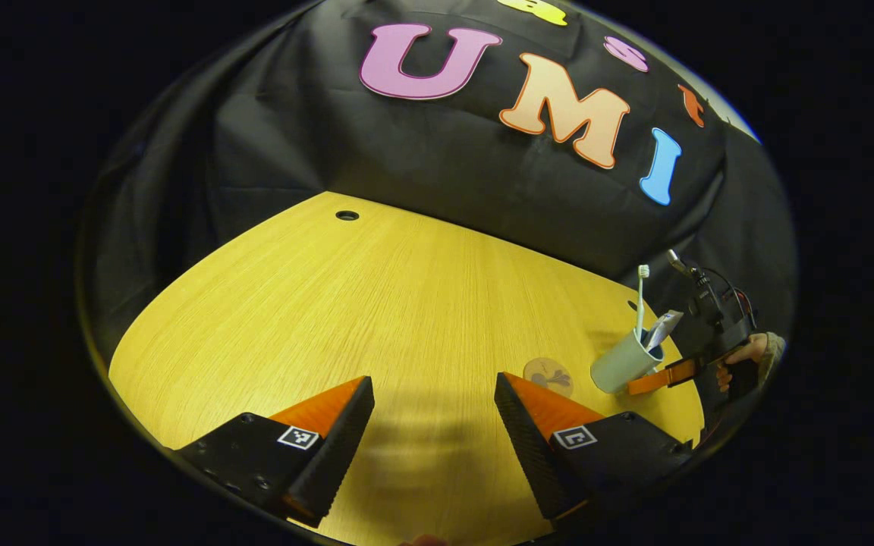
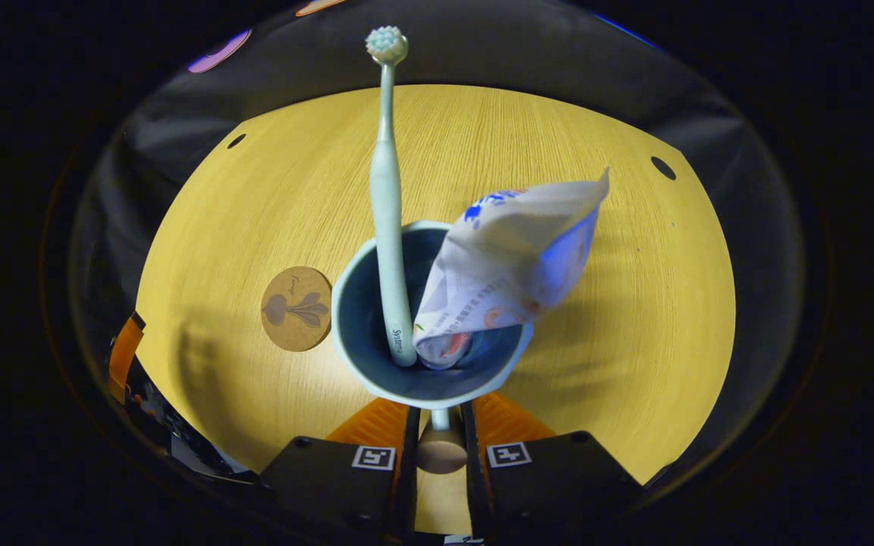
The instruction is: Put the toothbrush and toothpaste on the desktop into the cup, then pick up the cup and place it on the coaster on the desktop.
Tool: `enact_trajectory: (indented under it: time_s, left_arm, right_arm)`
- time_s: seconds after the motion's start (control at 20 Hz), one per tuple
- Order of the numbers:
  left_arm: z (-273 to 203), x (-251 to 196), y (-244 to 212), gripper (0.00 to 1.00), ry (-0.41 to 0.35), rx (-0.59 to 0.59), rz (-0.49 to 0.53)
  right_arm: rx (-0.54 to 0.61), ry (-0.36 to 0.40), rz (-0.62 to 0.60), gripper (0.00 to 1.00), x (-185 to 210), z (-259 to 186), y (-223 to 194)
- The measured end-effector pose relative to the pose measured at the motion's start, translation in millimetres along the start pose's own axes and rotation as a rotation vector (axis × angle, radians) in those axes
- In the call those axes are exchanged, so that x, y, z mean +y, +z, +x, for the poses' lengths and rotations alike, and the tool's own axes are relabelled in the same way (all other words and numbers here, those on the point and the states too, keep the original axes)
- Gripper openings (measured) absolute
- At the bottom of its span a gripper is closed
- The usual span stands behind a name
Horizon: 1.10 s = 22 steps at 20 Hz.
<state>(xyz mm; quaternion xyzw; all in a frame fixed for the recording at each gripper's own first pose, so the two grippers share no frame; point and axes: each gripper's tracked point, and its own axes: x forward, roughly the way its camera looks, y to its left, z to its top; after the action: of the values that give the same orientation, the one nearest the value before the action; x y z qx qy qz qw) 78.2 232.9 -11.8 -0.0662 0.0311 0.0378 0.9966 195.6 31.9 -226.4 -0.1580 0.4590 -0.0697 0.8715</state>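
Observation:
A pale grey-green cup (image 2: pixel 376 349) holds a light toothbrush (image 2: pixel 388 227) standing upright and a white toothpaste tube (image 2: pixel 509 265) leaning right. My right gripper (image 2: pixel 441 415) is shut on the cup's handle (image 2: pixel 441 447). A round brown coaster (image 2: pixel 297 309) lies on the wooden desktop just left of the cup. In the left gripper view the cup (image 1: pixel 623 365) tilts beside the coaster (image 1: pixel 548 376), gripped by the right gripper (image 1: pixel 646 383) in a person's hand (image 1: pixel 748 353). My left gripper (image 1: pixel 433 406) is open over bare wood, short of the coaster.
The yellow wooden desktop (image 1: pixel 376 303) has small round cable holes (image 1: pixel 347 215) (image 2: pixel 663 167) near its far edge. Black cloth walls stand behind it. Part of the left gripper (image 2: pixel 124 349) shows at the lower left edge of the right gripper view.

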Motion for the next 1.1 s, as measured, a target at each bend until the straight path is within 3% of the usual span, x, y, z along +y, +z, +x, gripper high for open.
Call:
enact_trajectory:
  time_s: [0.05,0.15,0.25,0.3,0.35,0.7,1.05,1.1]
  left_arm:
    - [1.4,0.0,-0.2,0.96,0.001,0.004,-0.001]
    - [1.3,0.7,2.5,0.95,0.004,0.001,0.009]
    - [0.6,-0.7,4.9,0.96,0.003,-0.006,0.020]
    - [0.0,-1.2,5.8,0.96,0.000,-0.007,0.020]
    - [-1.8,-2.5,5.7,0.95,-0.003,-0.006,0.017]
    - [-2.8,-1.4,1.4,0.96,-0.008,0.010,0.001]
    - [-2.7,-1.0,-6.0,0.96,-0.019,0.031,0.007]
    - [-2.5,-1.1,-6.6,0.96,-0.017,0.034,0.006]
  right_arm:
    - [-0.005,-0.004,-0.003,0.24,-0.3,-0.6,-0.3]
    - [-0.029,-0.025,-0.032,0.28,-1.3,-1.0,1.1]
    - [-0.061,-0.039,-0.078,0.24,2.5,-4.1,3.9]
    - [-0.067,-0.024,-0.093,0.28,7.5,-5.1,4.0]
    - [-0.067,-0.005,-0.096,0.24,14.7,-5.7,2.5]
    - [-0.058,0.093,-0.181,0.27,80.9,-11.2,9.9]
    - [-0.026,0.098,-0.253,0.28,104.9,-14.3,20.5]
    - [-0.010,0.095,-0.254,0.24,104.3,-13.2,19.8]
